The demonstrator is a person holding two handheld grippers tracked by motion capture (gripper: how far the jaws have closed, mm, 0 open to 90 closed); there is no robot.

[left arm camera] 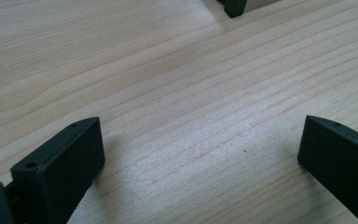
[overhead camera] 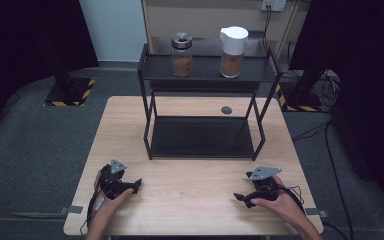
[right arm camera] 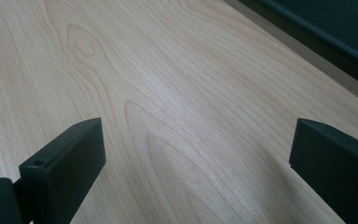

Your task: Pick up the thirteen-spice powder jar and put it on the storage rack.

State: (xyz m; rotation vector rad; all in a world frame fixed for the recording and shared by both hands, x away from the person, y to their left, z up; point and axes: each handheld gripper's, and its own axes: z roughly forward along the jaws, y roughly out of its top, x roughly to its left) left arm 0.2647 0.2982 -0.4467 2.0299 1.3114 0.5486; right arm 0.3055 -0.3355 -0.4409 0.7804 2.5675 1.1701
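Both grippers sit low on the bench [overhead camera: 190, 190], on the near side of the black rack [overhead camera: 205, 107], and neither holds anything. Left gripper [overhead camera: 130, 187] lies near the rack's front left leg, jaws wide apart, bare wood between them in the left gripper view [left arm camera: 200, 140]. Right gripper [overhead camera: 242, 197] lies near the rack's front right leg, jaws also spread wide with nothing between them (right gripper view [right arm camera: 196, 154] has plain wood grain, with the rack's dark base at the top right corner). Each hand rests on the bench behind its gripper; it reads as a parked pose, jaws turned inward toward each other.

The things nearest to the work are two jars on the rack's top shelf, well apart from both grippers. The glass jar [overhead camera: 182, 54] with a metal rim stands upright toward the shelf's left half. The jar with white lid [overhead camera: 232, 45] stands upright to its right; both are partly filled with brown powder. The rack's lower tray is empty. They are probably set up high so each must be reached for over the rack's front edge.

A small dark round spot [overhead camera: 226, 110] lies on the bench behind the rack's lower tray; I cannot tell what it is.
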